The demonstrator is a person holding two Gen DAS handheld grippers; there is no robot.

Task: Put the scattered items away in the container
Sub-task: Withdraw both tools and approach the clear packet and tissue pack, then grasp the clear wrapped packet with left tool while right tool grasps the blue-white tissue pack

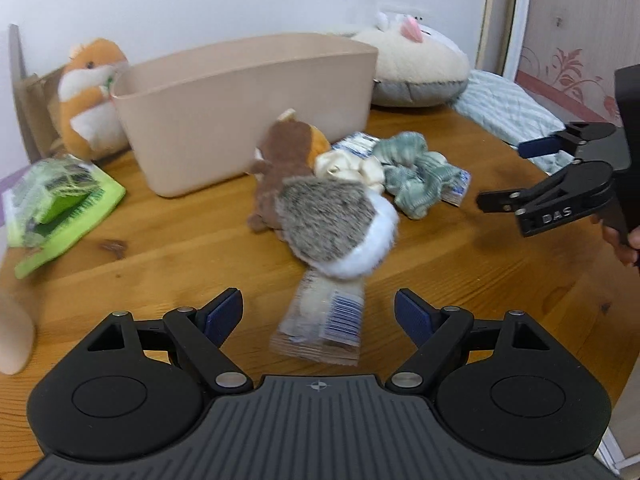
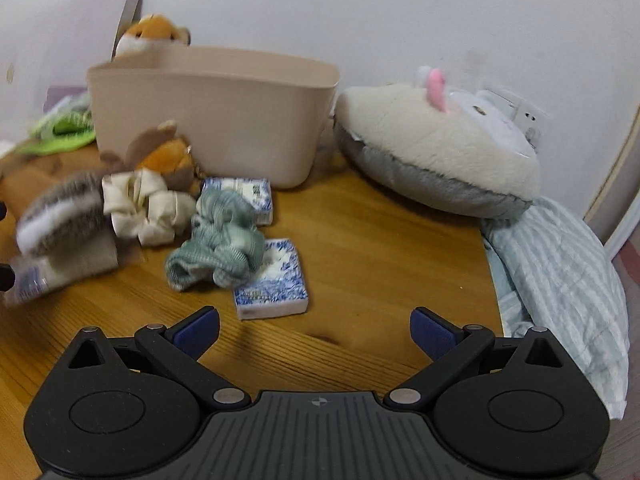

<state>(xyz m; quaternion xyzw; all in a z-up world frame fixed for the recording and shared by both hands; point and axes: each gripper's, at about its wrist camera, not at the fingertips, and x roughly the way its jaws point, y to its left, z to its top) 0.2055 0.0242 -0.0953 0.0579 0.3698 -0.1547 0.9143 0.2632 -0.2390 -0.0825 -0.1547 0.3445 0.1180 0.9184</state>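
A beige plastic bin (image 1: 248, 112) (image 2: 212, 108) stands at the back of the wooden table. In front of it lie a brown squirrel plush (image 1: 316, 204) (image 2: 64, 208), a cream scrunchie (image 1: 352, 168) (image 2: 140, 208), a green scrunchie (image 1: 416, 172) (image 2: 220, 240), two blue-patterned tissue packs (image 2: 276, 280) (image 2: 248, 192) and a clear wrapped packet (image 1: 324, 320) (image 2: 32, 280). My left gripper (image 1: 318, 312) is open, its fingers on either side of the near end of the wrapped packet. My right gripper (image 2: 314, 330) (image 1: 508, 168) is open and empty, just short of the nearer tissue pack.
An orange hamster plush (image 1: 92, 96) (image 2: 152, 32) sits left of the bin. A green packet (image 1: 60, 200) lies at the far left. A large cream plush cushion (image 2: 436, 148) (image 1: 416, 68) and a striped pillow (image 2: 560, 280) lie to the right, by the table edge.
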